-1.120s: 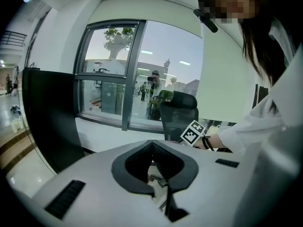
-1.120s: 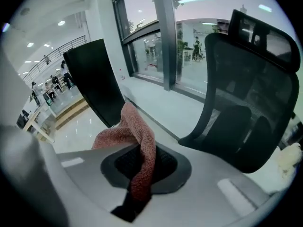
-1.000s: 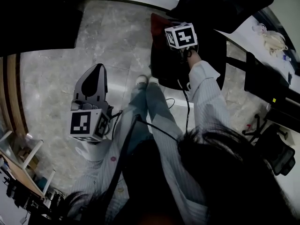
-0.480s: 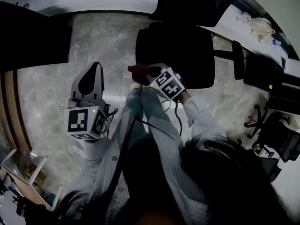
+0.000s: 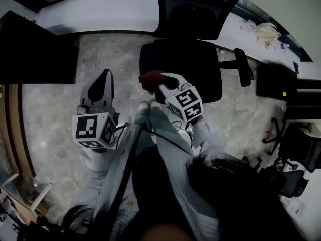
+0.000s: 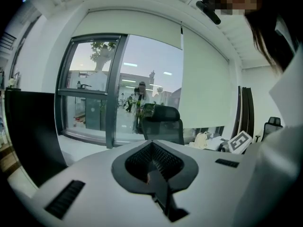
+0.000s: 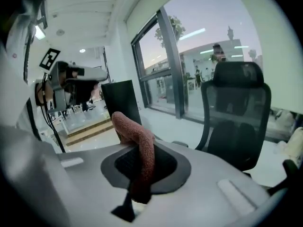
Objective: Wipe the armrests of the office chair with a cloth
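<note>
The black office chair (image 5: 183, 67) stands ahead of me, its right armrest (image 5: 243, 67) sticking out beside the seat. My right gripper (image 5: 154, 82) hovers over the seat's front left corner, shut on a reddish-brown cloth (image 5: 149, 77). In the right gripper view the cloth (image 7: 141, 148) stands up in a roll from between the jaws of that gripper (image 7: 135, 183), and the chair (image 7: 234, 122) is to the right. My left gripper (image 5: 102, 82) is held over the floor left of the chair, shut and empty. From the left gripper (image 6: 152, 174) view, the chair (image 6: 162, 124) shows far off.
A dark panel (image 5: 32, 49) stands at the left. A desk along the right carries a white bag (image 5: 263, 34) and black equipment (image 5: 276, 82). Another chair (image 5: 298, 157) sits at the lower right. Grey marble floor (image 5: 120, 49) lies between; large windows (image 6: 94, 89) are behind.
My right gripper has pulled back from over the chair toward my body, carrying the cloth. The left gripper has risen a little. The chair now shows more fully in the head view.
</note>
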`<state>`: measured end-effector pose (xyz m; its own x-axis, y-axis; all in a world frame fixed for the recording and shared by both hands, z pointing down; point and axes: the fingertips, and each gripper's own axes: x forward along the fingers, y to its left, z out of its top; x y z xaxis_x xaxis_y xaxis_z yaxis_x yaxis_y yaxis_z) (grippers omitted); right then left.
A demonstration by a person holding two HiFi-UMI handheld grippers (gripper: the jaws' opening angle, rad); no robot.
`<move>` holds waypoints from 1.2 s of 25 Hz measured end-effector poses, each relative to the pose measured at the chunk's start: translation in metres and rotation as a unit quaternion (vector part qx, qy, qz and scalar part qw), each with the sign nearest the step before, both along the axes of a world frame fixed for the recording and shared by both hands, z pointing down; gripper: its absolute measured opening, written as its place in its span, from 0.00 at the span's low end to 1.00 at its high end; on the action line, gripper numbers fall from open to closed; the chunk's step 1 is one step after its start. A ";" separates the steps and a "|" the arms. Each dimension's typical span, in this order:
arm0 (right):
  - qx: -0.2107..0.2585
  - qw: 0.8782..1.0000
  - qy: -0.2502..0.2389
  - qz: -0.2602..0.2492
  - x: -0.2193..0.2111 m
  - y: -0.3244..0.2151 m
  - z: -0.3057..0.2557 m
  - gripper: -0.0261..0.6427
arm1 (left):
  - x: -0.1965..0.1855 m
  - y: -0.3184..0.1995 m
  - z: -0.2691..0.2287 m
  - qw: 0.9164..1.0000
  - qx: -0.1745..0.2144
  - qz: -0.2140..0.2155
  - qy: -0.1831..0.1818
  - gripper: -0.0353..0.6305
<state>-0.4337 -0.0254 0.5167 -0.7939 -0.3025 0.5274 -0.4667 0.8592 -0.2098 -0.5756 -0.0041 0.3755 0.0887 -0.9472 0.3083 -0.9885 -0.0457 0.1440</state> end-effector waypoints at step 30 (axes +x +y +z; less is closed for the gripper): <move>0.264 0.947 -0.143 0.115 0.070 -0.004 -0.268 0.08 | 0.060 -0.002 -0.118 0.990 0.124 0.049 -0.037 0.06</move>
